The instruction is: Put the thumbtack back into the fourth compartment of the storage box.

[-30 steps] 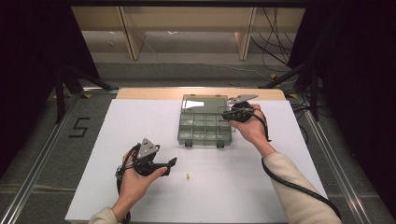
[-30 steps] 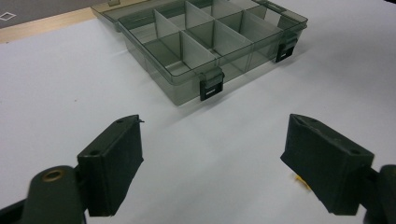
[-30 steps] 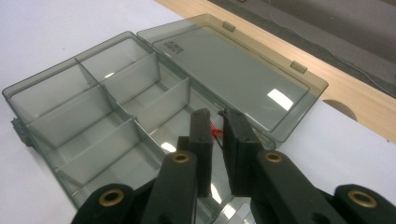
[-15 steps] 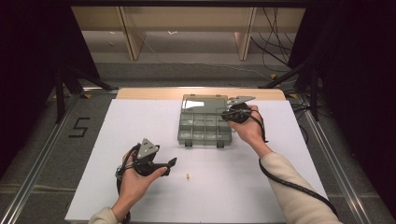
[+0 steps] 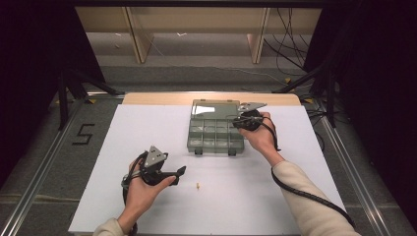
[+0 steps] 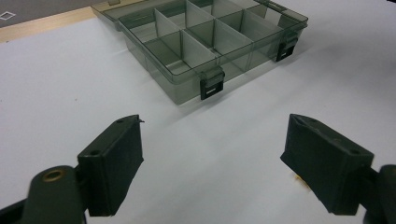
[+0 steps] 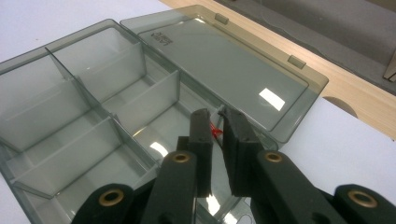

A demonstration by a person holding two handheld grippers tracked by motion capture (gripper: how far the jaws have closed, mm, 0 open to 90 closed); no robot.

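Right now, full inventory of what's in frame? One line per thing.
Compartment box: one, clear smoky grey, far middle of the white sheet, lid open and laid flat behind it, two black latches on the near wall.
Small red piece: one, red, between the right hand-held gripper's pads, over a far right compartment of the box.
Small part: one, yellowish, loose on the sheet near the left hand-held gripper; too small to identify.
White sheet: one, covering the table.
Wooden table edge: one strip, light wood, along the far side.
Left hand-held gripper: black, jaws open, nothing between them, near left.
Right hand-held gripper: black, shut on the red piece.
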